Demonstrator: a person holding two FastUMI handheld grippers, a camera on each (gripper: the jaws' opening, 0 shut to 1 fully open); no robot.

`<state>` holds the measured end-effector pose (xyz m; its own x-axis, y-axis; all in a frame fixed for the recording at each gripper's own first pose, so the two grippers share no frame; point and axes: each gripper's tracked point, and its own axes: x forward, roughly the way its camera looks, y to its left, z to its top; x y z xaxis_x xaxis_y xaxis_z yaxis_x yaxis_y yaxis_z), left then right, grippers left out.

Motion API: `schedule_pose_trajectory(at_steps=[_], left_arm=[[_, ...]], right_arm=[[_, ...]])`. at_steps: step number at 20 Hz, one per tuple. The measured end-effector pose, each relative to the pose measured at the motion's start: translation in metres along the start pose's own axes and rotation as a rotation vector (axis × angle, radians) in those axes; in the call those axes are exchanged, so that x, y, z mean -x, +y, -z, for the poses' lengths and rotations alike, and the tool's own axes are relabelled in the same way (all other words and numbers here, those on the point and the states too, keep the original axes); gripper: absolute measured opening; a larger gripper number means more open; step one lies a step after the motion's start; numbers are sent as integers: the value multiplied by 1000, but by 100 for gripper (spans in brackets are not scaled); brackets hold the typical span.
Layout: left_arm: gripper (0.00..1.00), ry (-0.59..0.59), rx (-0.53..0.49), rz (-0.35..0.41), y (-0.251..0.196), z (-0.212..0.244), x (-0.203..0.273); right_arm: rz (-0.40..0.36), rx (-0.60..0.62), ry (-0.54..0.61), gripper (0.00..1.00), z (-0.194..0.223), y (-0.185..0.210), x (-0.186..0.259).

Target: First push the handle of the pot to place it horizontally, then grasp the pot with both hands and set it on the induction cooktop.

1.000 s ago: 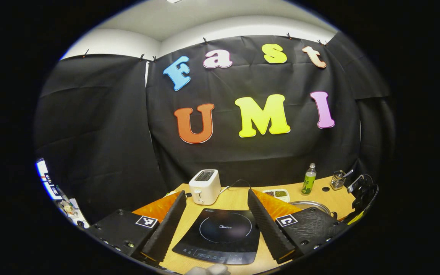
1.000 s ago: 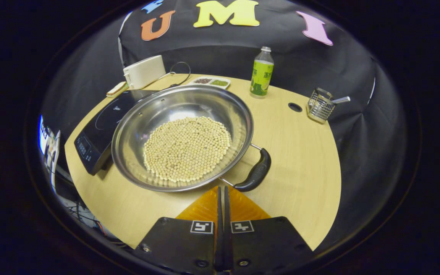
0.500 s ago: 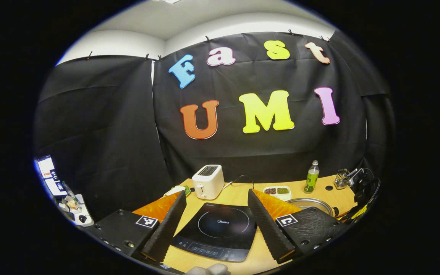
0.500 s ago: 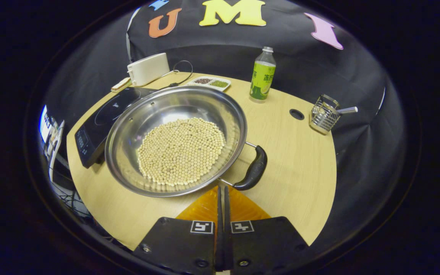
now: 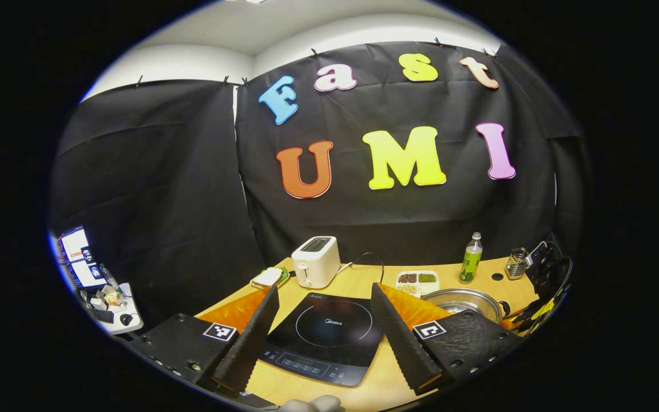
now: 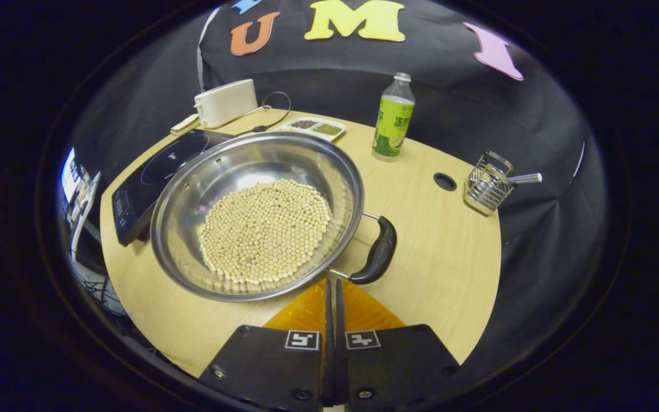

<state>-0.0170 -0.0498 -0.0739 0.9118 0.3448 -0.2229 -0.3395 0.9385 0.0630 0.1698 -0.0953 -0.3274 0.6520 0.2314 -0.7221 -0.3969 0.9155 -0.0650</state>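
A steel pot (image 6: 192, 189) holding pale beans sits on the wooden table (image 6: 438, 257), its far-left rim over the edge of the black induction cooktop (image 6: 152, 171). Its black side handle (image 6: 378, 252) points toward me at the right. My right gripper (image 6: 332, 281) is shut with nothing in it, its tips just short of the handle's near end and the pot rim. My left gripper (image 5: 325, 288) hangs open above the cooktop (image 5: 324, 337), with the pot (image 5: 464, 300) to its right. The right gripper (image 5: 541, 280) shows far right.
A white toaster (image 6: 225, 102) with a cord stands at the back. A divided dish (image 6: 313, 127) of beans, a green bottle (image 6: 392, 117), a table hole (image 6: 445, 181) and a wire holder (image 6: 487, 186) lie behind and right of the pot. A small plate (image 5: 269, 277) sits left of the toaster.
The pot has shifted left in the right gripper view and its handle has swung nearer to pointing straight at me. The left gripper view has drawn back, showing more table.
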Motion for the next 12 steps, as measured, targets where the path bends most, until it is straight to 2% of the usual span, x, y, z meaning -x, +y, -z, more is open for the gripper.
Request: schedule_pose_trajectory(at_steps=[2,4,7,8,12], left_arm=[[96,2,-5,5,0,1,-2],[96,-1,-7,21,0,1,-7],[96,1,-8,56,1,3,-19],[97,-2,-9,67,2,4,-24],[96,-8,-28,116,7,8,-43]], right_arm=[[4,-9,-4,4,-1,0,1],[10,-19,-13,1,-1,1,3],[41,-48,-20,1,-2,-1,7],[54,-62,-22,4,-1,0,10],[101,-102,-39,1,1,6,26]])
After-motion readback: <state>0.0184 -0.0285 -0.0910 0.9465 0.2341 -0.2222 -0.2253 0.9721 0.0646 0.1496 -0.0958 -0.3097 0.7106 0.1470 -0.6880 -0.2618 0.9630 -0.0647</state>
